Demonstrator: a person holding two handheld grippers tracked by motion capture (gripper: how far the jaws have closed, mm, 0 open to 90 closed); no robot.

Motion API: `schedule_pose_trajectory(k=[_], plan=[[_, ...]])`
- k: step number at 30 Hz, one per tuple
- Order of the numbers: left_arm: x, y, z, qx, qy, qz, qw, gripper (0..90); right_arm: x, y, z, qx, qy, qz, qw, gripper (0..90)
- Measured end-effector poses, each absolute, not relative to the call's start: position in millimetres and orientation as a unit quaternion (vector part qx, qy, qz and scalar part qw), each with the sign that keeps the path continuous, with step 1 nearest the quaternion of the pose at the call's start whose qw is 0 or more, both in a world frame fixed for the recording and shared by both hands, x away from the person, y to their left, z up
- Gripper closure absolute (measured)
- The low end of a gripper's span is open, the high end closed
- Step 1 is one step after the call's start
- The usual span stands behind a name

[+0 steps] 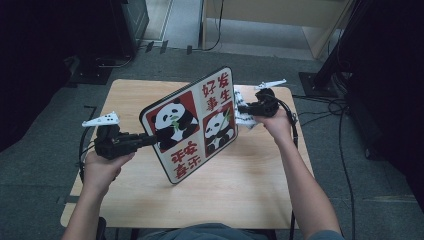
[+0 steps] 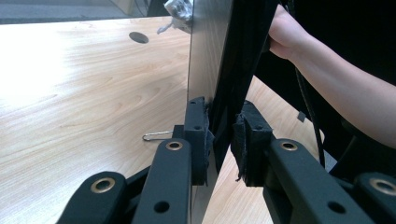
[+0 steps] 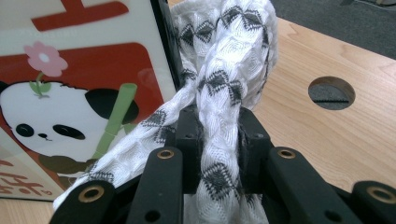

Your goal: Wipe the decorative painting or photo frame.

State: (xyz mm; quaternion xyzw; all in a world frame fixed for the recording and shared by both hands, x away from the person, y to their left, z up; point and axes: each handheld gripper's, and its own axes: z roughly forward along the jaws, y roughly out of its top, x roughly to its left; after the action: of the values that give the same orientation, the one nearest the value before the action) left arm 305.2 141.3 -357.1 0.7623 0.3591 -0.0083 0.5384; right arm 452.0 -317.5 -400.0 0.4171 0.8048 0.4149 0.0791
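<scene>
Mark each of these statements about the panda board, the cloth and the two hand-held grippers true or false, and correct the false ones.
1. The left hand-held gripper is clamped on the edge of the panda board. True.
2. The board lies flat on the table. False: it stands tilted on its lower edge, held up.
3. The right hand-held gripper grips a white cloth with dark diamond patterns. True.
4. The cloth is at the board's left edge in the high view. False: it is at the board's right edge.
5. The board's picture shows two cats. False: it shows two pandas with red characters.
6. A small wire clip lies on the table. True.
</scene>
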Motion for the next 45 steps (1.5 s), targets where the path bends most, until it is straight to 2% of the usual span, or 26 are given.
schedule_pose_trajectory(k=[45], plan=[[306, 139, -358, 0.763, 0.361, -0.013, 0.536, 76.9, 443, -323, -442, 0.441, 0.805, 0.391, 0.062, 75.2]])
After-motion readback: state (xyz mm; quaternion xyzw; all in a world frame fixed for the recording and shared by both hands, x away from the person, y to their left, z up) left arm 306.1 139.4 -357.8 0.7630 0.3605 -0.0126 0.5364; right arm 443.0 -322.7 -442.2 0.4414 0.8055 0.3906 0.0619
